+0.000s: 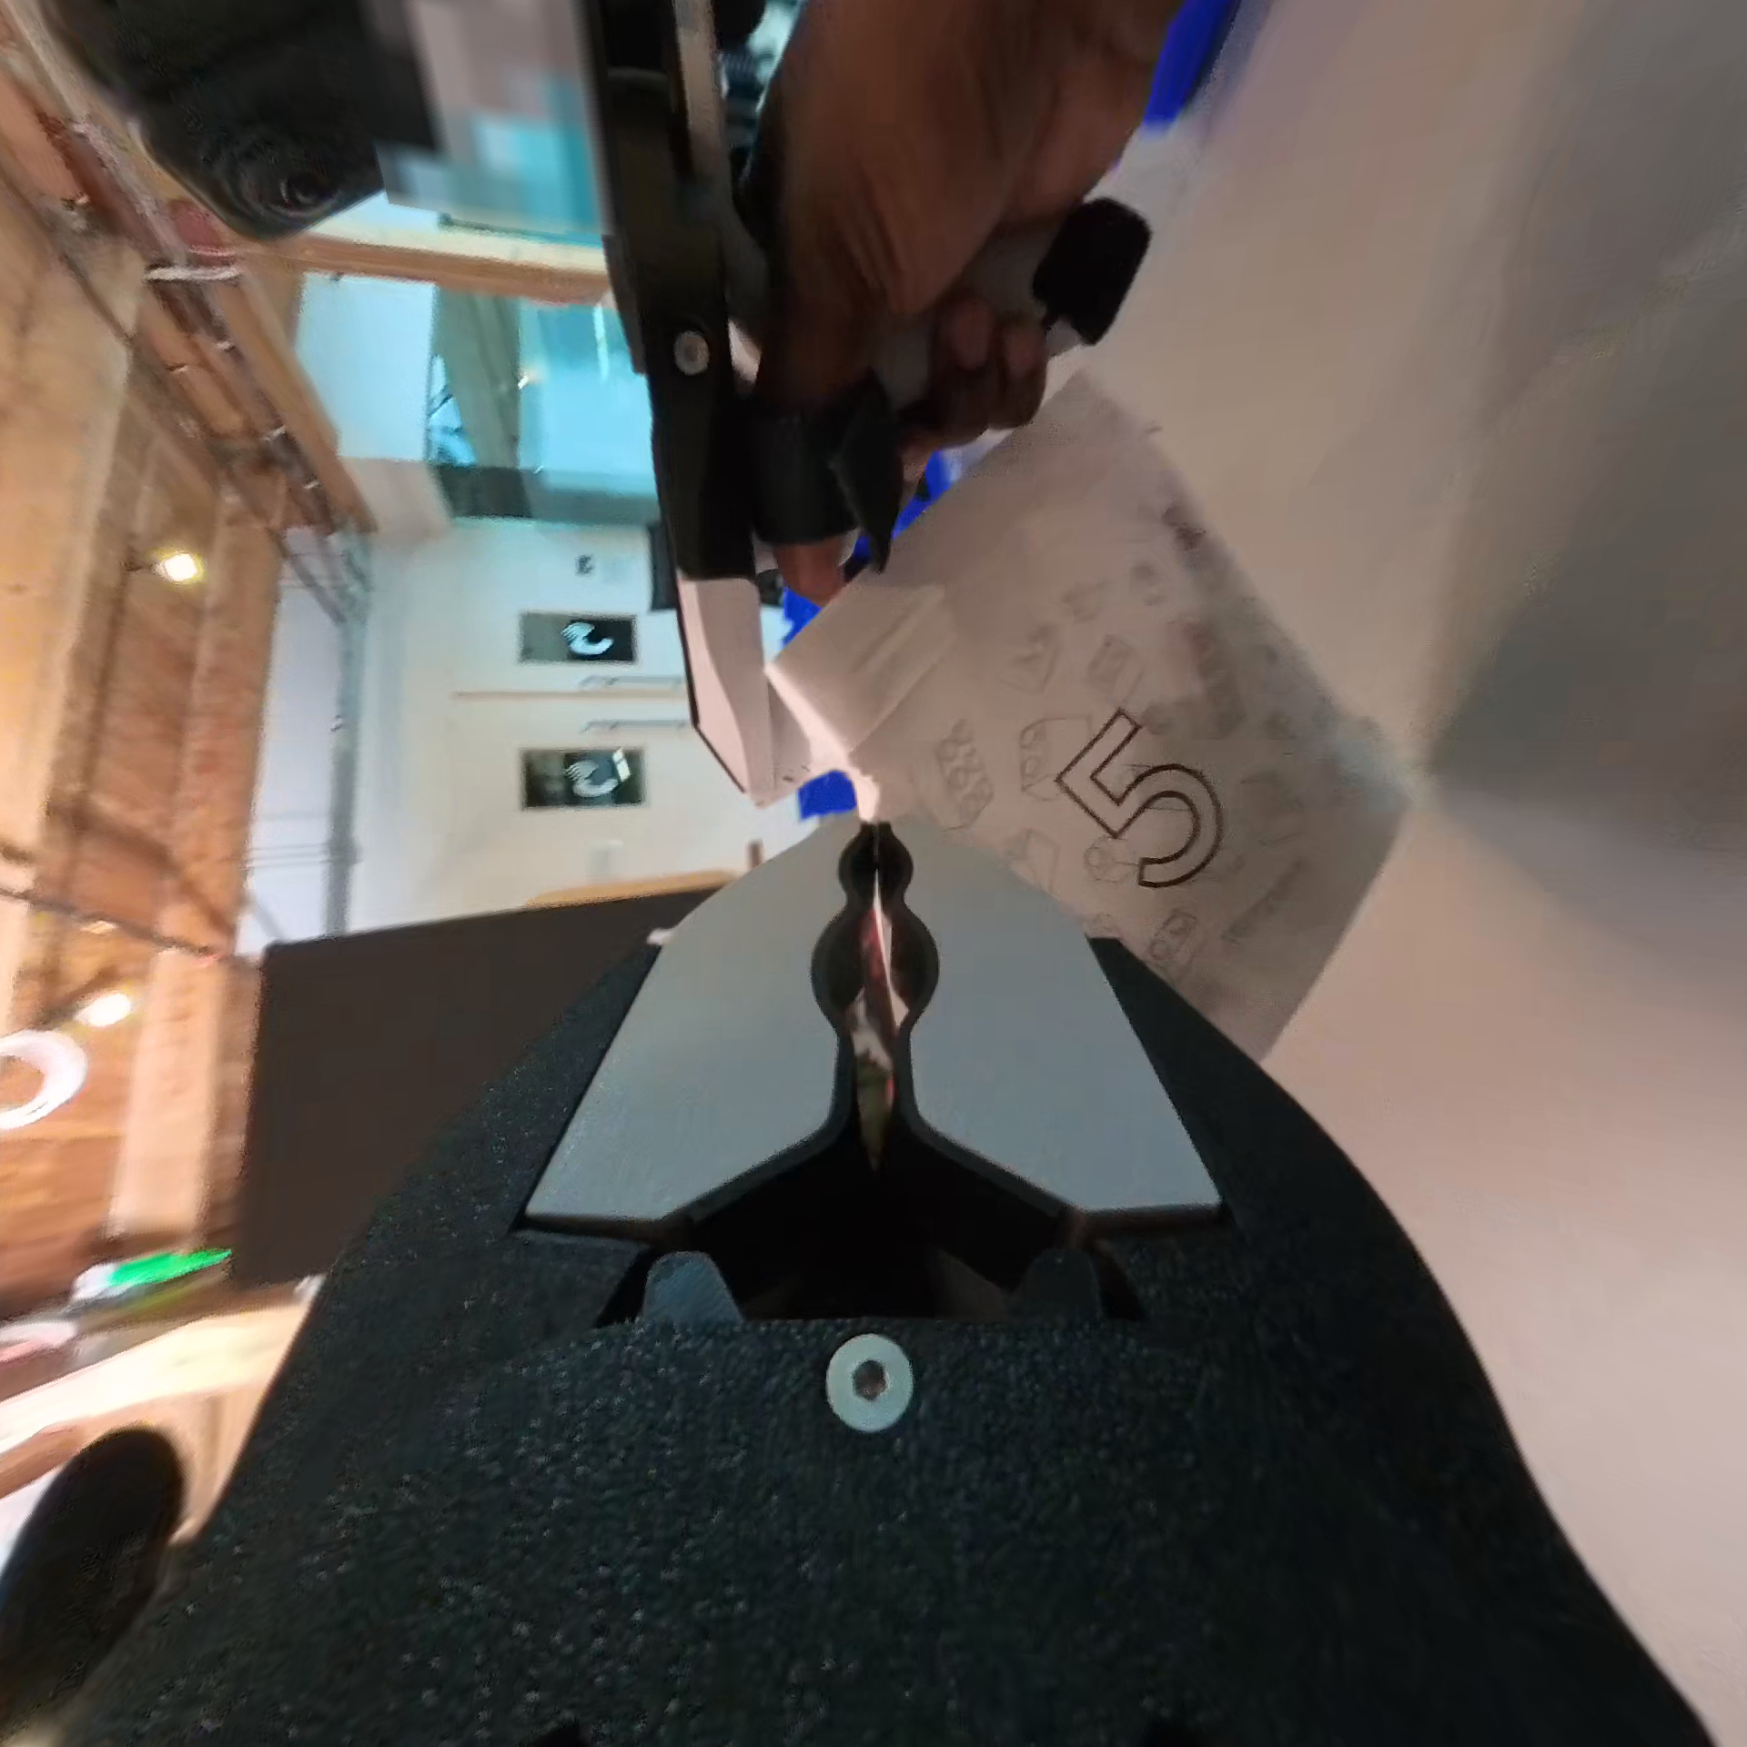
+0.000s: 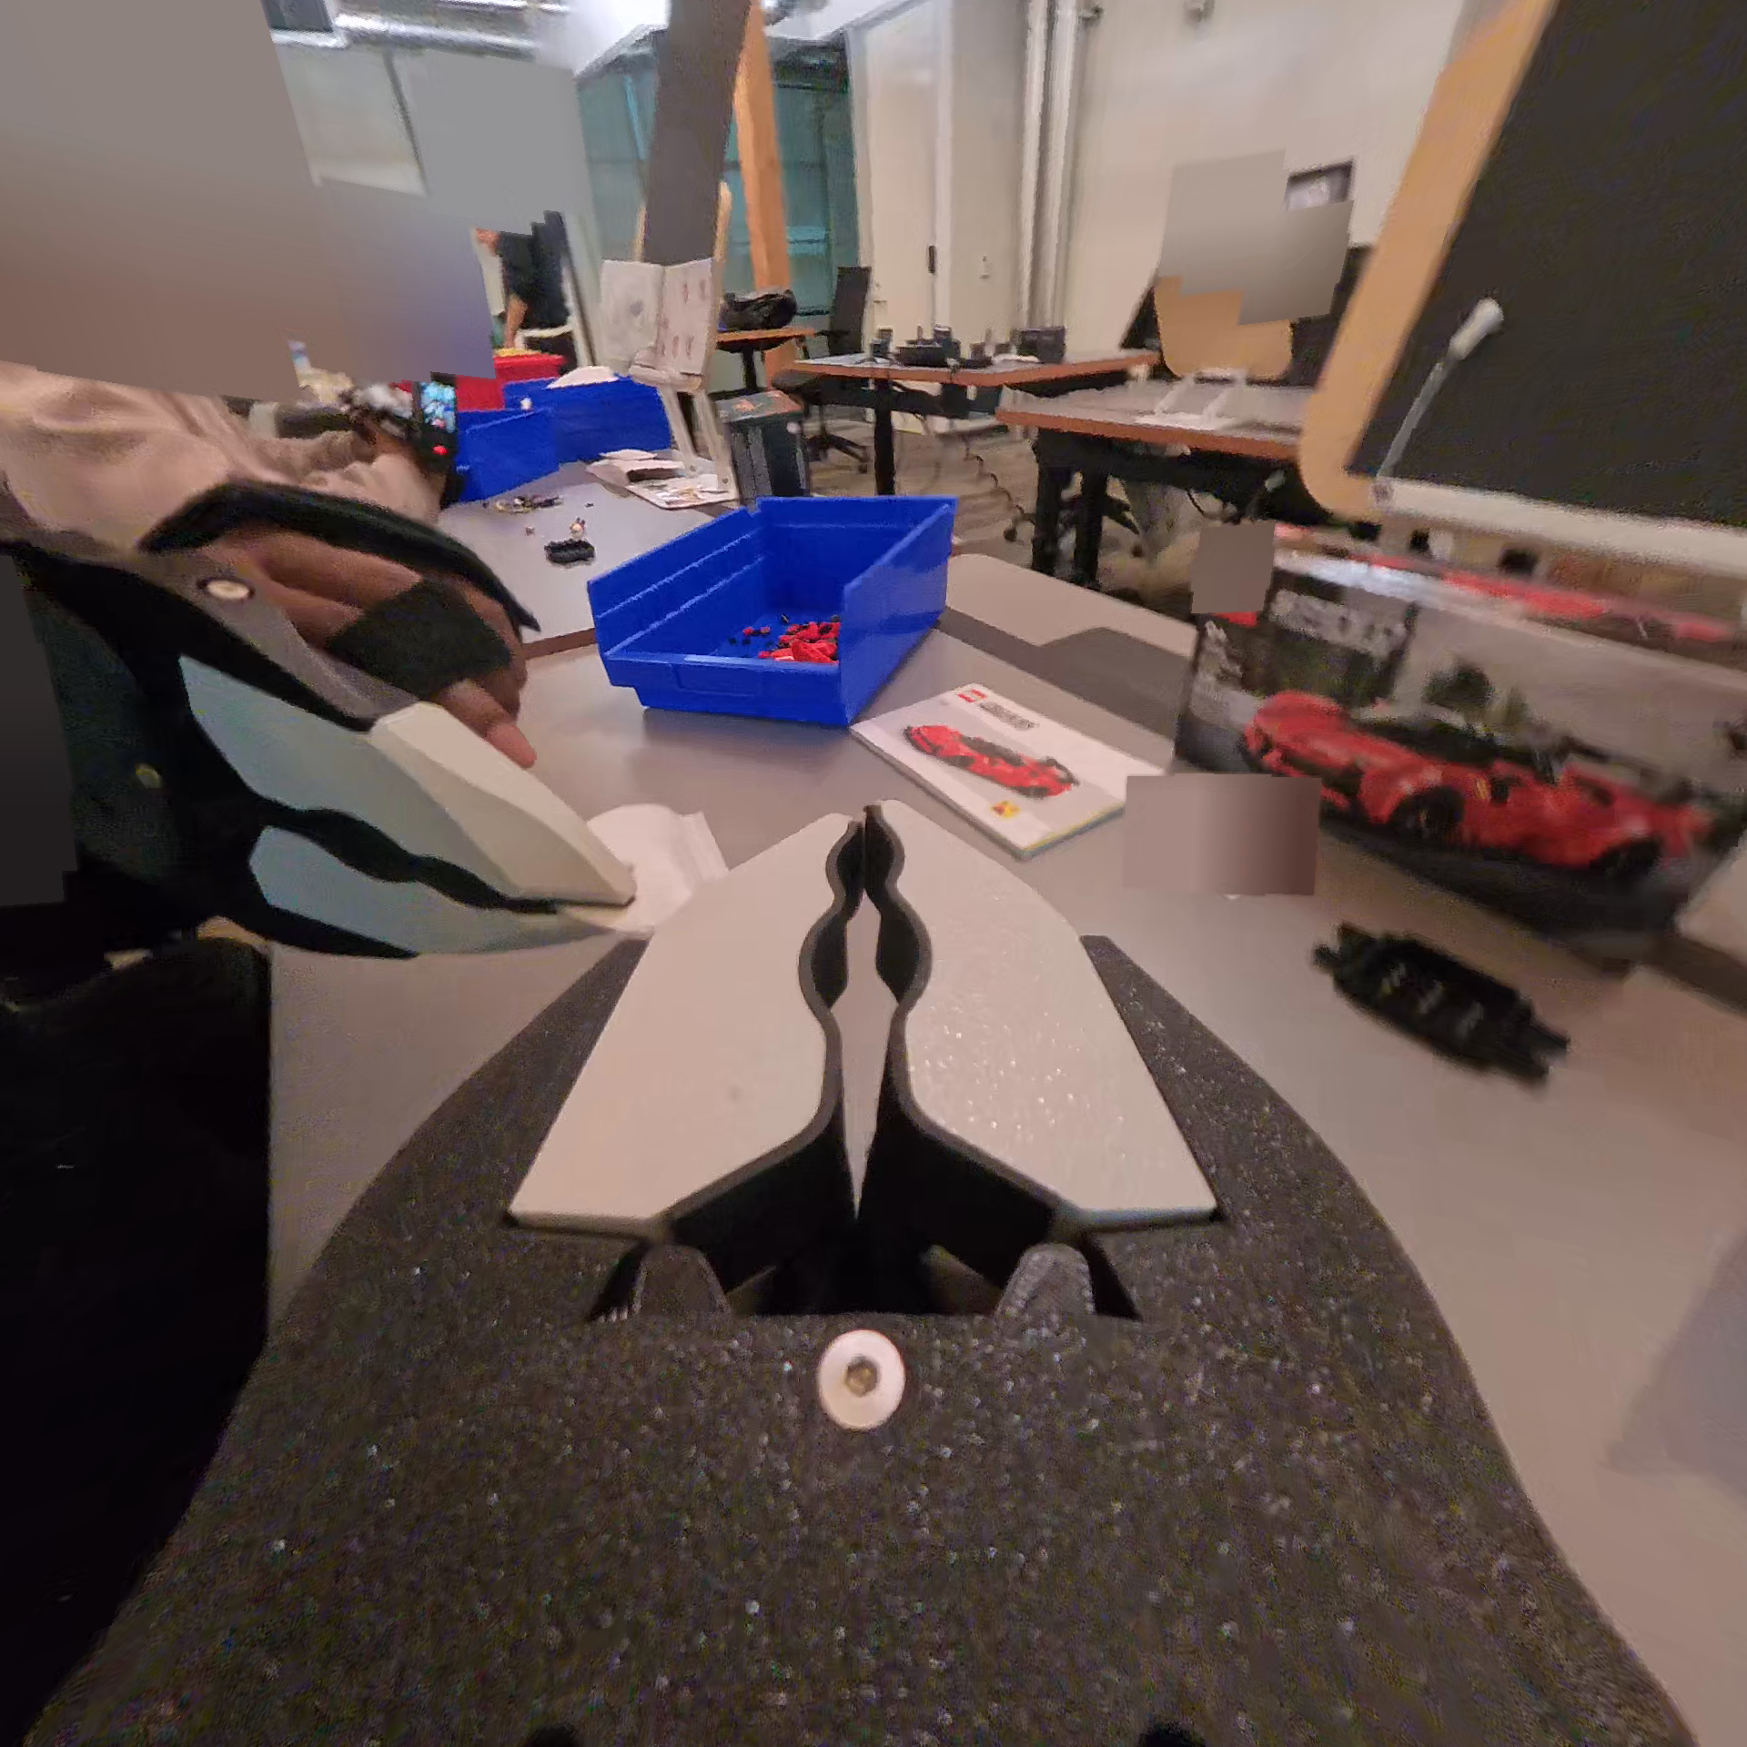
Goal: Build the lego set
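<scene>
Pinching white paper bag [image 1: 1087,718] by thin edge in left gripper [image 1: 874,834]; right gripper [image 2: 865,819] pressed shut alongside; risks tearing or slipping if tugged.

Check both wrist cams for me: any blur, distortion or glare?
Left wrist view: motion-smeared, with the white paper bag and the room behind it streaked, and the scene rolled sideways. Right wrist view: blue bin and booklet fairly sharp, car box at the right edge blurred, fisheye bending the borders, light soft and even, no glare.
</scene>
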{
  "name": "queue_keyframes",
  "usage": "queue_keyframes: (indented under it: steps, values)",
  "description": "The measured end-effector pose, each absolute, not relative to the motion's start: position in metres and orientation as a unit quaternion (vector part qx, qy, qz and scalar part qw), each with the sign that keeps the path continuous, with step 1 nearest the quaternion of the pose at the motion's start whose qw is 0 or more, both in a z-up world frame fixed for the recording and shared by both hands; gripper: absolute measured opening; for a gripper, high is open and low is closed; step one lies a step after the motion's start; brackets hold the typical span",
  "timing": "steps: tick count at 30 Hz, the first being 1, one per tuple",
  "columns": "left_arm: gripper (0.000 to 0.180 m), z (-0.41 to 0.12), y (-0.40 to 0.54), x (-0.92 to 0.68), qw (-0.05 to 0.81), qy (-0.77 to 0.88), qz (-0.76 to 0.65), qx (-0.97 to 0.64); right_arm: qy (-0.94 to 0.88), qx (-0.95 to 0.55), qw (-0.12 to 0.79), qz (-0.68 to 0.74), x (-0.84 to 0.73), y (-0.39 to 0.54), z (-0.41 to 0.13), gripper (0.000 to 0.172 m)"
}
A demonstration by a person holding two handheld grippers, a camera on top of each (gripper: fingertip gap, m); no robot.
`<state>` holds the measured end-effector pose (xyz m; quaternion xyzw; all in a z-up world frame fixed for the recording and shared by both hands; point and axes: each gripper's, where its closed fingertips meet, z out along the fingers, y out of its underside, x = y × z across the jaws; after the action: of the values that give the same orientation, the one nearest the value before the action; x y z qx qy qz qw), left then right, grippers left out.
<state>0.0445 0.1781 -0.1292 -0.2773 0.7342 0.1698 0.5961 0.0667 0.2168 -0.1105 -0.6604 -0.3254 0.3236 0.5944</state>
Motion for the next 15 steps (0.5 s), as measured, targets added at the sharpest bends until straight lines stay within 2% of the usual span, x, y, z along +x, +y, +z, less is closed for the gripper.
queue_keyframes:
  steps: [3, 6, 9, 10, 12, 15]
  values:
    - [0.0, -0.148, 0.182, 0.022, 0.582, 0.73, 0.159, -0.321, -0.416, -0.595, 0.604, 0.328, 0.032, 0.205, -0.106, 0.0]
    - [0.003, -0.185, 0.149, 0.012, 0.561, 0.719, 0.029, -0.409, -0.502, -0.574, 0.561, 0.322, 0.014, 0.165, -0.143, 0.0]
    - [0.016, -0.224, 0.116, 0.003, 0.458, 0.717, -0.12, -0.512, -0.536, -0.593, 0.52, 0.303, 0.014, 0.125, -0.194, 0.0]
    - [0.022, -0.227, 0.109, 0.0, 0.429, 0.702, -0.178, -0.541, -0.531, -0.608, 0.509, 0.298, 0.017, 0.116, -0.207, 0.0]
    - [0.019, -0.222, 0.107, 0.002, 0.383, 0.649, -0.297, -0.586, -0.532, -0.632, 0.492, 0.276, 0.025, 0.099, -0.229, 0.0]
    - [0.016, -0.223, 0.13, 0.024, 0.379, 0.623, -0.326, -0.602, -0.537, -0.654, 0.481, 0.229, 0.037, 0.084, -0.248, 0.0]
